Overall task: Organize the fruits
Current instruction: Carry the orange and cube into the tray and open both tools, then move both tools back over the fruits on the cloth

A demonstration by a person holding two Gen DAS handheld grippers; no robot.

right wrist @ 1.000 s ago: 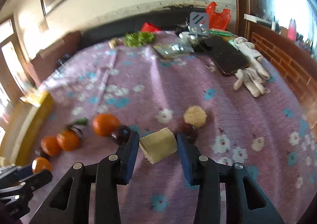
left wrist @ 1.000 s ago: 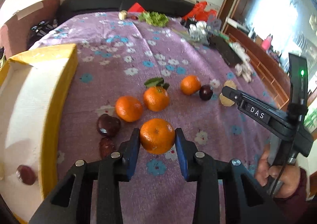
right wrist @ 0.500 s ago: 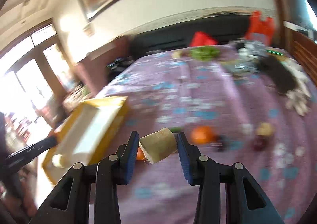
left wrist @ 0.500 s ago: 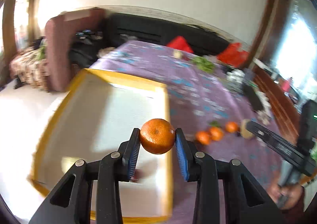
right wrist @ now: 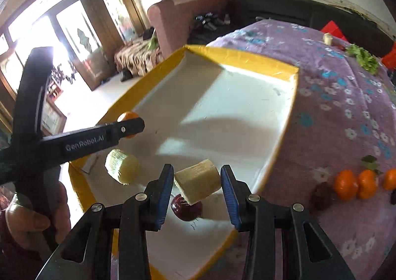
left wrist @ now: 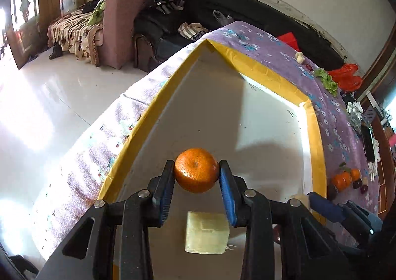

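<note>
You are at the drop-off: your left tool [left wrist: 196, 174] grips an orange [left wrist: 196, 170] above the yellow-rimmed tray [left wrist: 267, 74], and your right tool [right wrist: 197, 182] grips a pale fruit chunk [right wrist: 198, 182] over it too. Next, lower and release each onto bare tray floor.

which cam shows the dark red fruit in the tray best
The right wrist view: the dark red fruit lies on the tray floor just beneath the pale chunk in the right tongs. In the left wrist view I cannot make it out.
</note>
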